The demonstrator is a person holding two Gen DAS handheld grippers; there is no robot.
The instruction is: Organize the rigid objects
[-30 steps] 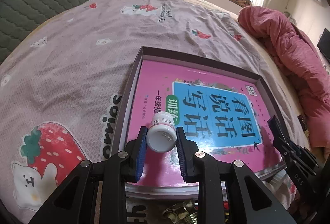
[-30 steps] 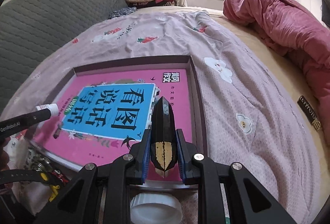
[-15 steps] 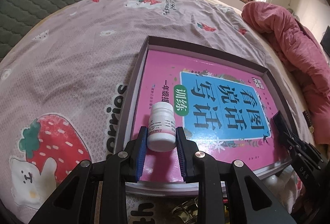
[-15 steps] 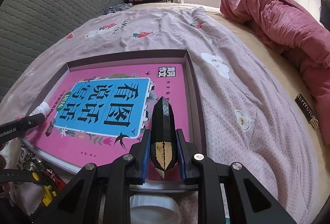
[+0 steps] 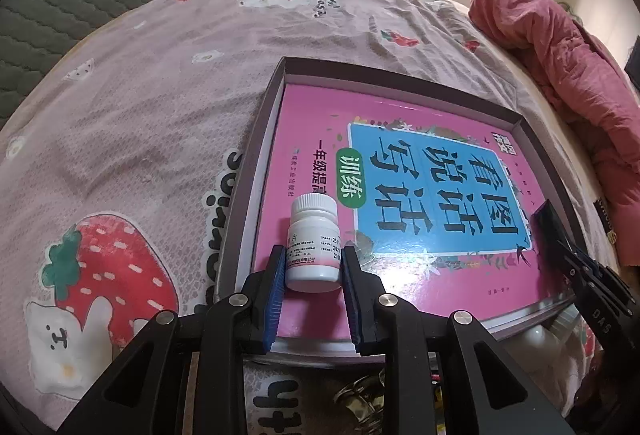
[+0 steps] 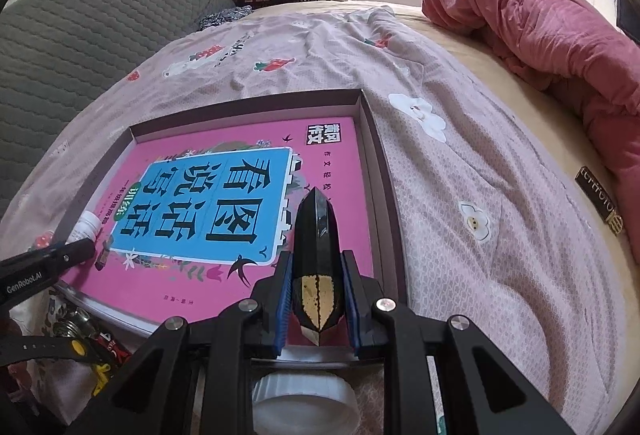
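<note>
A shallow purple-grey box (image 5: 256, 139) lies on the bed with a pink and blue book (image 5: 420, 195) inside it. My left gripper (image 5: 313, 271) is shut on a small white pill bottle (image 5: 314, 243), held over the book's near left corner. In the right wrist view my right gripper (image 6: 318, 275) is shut on a black pointed crystal (image 6: 318, 235) with a gold base, above the book's (image 6: 224, 195) near right part, inside the box (image 6: 376, 155). The bottle (image 6: 86, 229) and the left gripper's fingers (image 6: 44, 267) show at that view's left. The crystal (image 5: 550, 225) appears at the left view's right.
A pink floral bedsheet (image 5: 140, 95) covers the bed. A red quilt (image 6: 540, 27) is bunched at the right, and a grey padded headboard (image 6: 80, 15) stands at the left. A white lid (image 6: 304, 403) and small clutter (image 6: 84, 339) lie in front of the box's near edge.
The pill bottle has tilted from pointing at the camera to nearly upright and sits lower over the book. The right gripper with the crystal has barely shifted.
</note>
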